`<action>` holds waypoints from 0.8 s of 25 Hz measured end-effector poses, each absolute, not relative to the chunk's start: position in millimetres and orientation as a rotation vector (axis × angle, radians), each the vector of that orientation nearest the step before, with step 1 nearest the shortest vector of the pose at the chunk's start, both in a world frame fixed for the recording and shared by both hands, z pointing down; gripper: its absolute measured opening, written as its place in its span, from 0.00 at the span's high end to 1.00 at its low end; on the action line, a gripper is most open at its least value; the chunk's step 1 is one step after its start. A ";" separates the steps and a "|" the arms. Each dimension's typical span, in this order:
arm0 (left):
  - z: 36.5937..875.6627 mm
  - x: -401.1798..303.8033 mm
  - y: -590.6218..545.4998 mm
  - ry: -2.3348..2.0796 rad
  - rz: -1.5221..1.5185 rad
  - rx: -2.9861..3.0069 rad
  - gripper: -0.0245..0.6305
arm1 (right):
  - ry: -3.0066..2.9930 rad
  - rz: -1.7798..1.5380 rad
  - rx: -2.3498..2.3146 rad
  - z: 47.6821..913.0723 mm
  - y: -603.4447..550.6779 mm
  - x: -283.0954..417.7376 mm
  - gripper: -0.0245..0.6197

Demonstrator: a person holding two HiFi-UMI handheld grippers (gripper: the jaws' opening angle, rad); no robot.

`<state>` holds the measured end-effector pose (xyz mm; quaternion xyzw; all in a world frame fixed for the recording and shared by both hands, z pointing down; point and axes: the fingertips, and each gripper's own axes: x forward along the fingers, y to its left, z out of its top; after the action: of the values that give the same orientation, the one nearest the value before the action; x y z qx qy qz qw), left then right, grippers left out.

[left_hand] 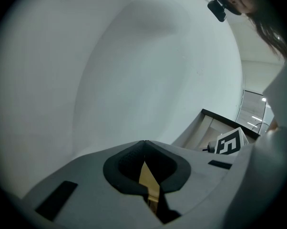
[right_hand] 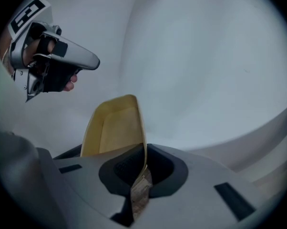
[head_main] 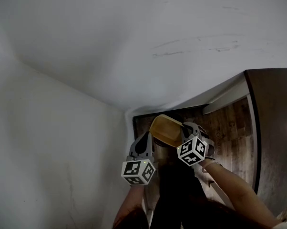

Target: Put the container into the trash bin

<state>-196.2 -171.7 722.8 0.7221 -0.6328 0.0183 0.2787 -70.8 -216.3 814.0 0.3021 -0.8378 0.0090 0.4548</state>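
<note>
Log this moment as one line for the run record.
right hand-held gripper shut on yellow container rim | left hand-held gripper shut, apart from container | trash bin not in view

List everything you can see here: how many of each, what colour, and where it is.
container: one, yellow, upright, rim pinched between the right gripper's jaws
walls: two, white, meeting in a corner ahead
floor: one, brown wood, below the grippers
panel: one, dark brown, right edge of the head view
left gripper: one, grey, jaws together, left of the container
right gripper: one, grey, shut on the container
arms: two, bare, bottom of the head view
</note>
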 end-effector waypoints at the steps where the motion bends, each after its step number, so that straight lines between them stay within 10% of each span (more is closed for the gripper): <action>1: 723.8 -195.5 -172.9 -1.695 0.050 1.939 0.93 | -2.060 0.026 0.741 817.9 -216.4 -70.6 0.93; 20: 742.1 -201.3 -186.2 -1.642 0.104 1.977 0.93 | -2.005 0.165 0.711 874.5 -211.8 -71.6 0.84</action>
<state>-201.3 -186.2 742.1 0.7377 -0.6126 0.0389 0.2811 -71.6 -211.8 874.5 0.2917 -0.8230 0.0676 0.4828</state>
